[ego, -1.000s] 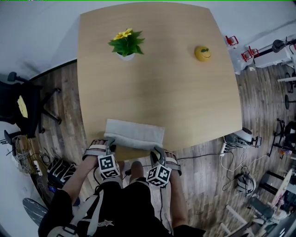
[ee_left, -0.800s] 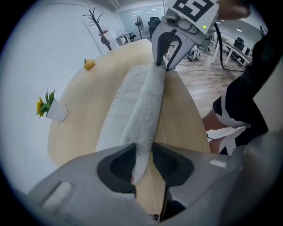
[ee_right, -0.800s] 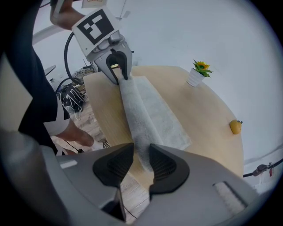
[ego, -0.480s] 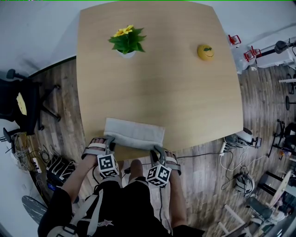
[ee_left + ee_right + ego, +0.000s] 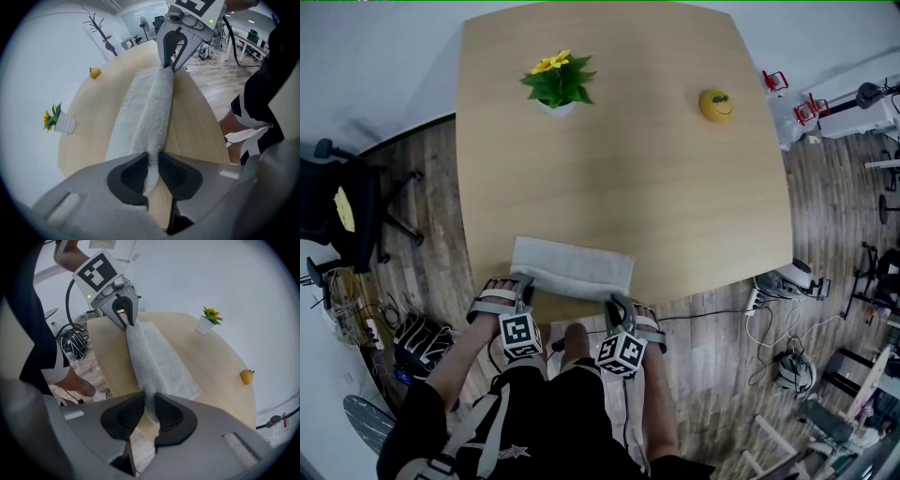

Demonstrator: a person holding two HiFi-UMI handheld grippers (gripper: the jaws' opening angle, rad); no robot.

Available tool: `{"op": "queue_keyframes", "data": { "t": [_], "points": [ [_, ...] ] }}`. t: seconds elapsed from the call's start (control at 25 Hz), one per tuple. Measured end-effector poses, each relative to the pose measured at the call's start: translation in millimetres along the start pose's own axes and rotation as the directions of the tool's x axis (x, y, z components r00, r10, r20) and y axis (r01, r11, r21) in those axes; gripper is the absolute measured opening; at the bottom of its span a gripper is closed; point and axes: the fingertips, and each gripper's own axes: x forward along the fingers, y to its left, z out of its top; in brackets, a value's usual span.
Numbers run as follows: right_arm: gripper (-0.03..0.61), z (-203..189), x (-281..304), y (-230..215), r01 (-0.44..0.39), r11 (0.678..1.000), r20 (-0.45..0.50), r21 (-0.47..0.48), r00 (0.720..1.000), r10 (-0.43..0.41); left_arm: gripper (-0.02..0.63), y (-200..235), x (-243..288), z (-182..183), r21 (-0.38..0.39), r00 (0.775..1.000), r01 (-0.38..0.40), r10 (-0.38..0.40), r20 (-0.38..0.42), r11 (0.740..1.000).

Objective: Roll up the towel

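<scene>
My left tool and right tool are closing on the towel, pinching its near edge at each end. It lies along the bench's front edge. The white pot holds a yellow-flowered plant.

Soft, nubby grey terry cloth on the towel; smooth, matt, pale wood grain across the table; worn wooden planks for the floor; smooth yellow skin on the lemon; matt white ribbed pot.
</scene>
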Motion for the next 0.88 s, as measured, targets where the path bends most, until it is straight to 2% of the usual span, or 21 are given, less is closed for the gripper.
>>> {"op": "queue_keyframes", "data": {
  "t": [0.12, 0.24, 0.52, 0.88],
  "points": [
    [0.072, 0.0, -1.5, 2.4, -0.001, 1.0, -0.001, -0.002, 1.0, 0.001, 0.069, -0.1, -4.2, -0.8, -0.005, 1.0, 0.008, -0.008, -0.001, 1.0],
    [0.069, -0.7, -4.8, 6.5, -0.017, 1.0, -0.007, -0.009, 1.0, 0.017, 0.069, -12.6, -5.6, -3.4, -0.015, 0.999, 0.053, -0.053, -0.007, 0.998],
    [0.067, -6.5, -14.6, 29.6, -0.097, 0.995, -0.026, -0.02, 0.995, 0.096, 0.069, -30.2, -19.6, -8.2, -0.021, 0.995, 0.101, -0.102, -0.022, 0.995],
    [0.072, -4.4, -15.3, 23.6, -0.099, 0.995, -0.044, -0.013, 0.994, 0.099, 0.078, -22.8, -22.3, -6.2, -0.033, 0.996, 0.078, -0.08, -0.034, 0.996]
  ]
}}
